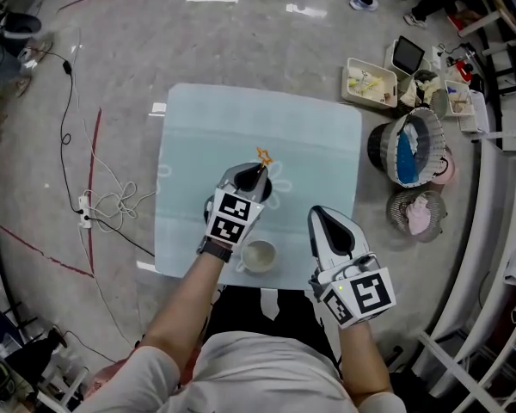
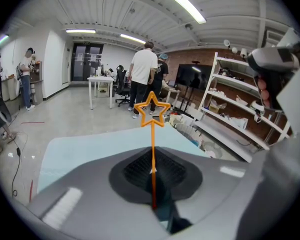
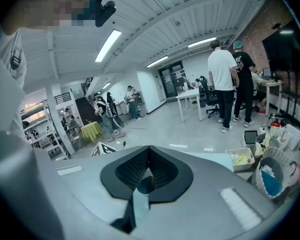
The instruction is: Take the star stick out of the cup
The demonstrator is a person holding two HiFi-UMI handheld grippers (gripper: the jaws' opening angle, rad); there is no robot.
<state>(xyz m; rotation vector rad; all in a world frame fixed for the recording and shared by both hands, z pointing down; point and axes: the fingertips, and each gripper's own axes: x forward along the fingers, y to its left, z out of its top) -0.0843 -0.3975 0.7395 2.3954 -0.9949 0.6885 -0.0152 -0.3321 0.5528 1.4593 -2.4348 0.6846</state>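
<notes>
My left gripper (image 1: 256, 169) is shut on the thin orange star stick (image 1: 264, 155), held over the middle of the pale blue table (image 1: 198, 127). In the left gripper view the stick (image 2: 152, 154) rises straight from between the closed jaws (image 2: 153, 151), with its outlined star (image 2: 152, 110) on top. The white cup (image 1: 259, 255) stands near the table's front edge, beside my left wrist and apart from the stick. My right gripper (image 1: 325, 219) hovers at the front right of the table, shut with nothing in it (image 3: 149, 152).
Right of the table on the floor stand a dark basket with blue cloth (image 1: 410, 149), a smaller mesh basket (image 1: 416, 214) and a cream tray (image 1: 370, 83). Cables and a power strip (image 1: 86, 213) lie at the left. People stand far off (image 2: 144, 79).
</notes>
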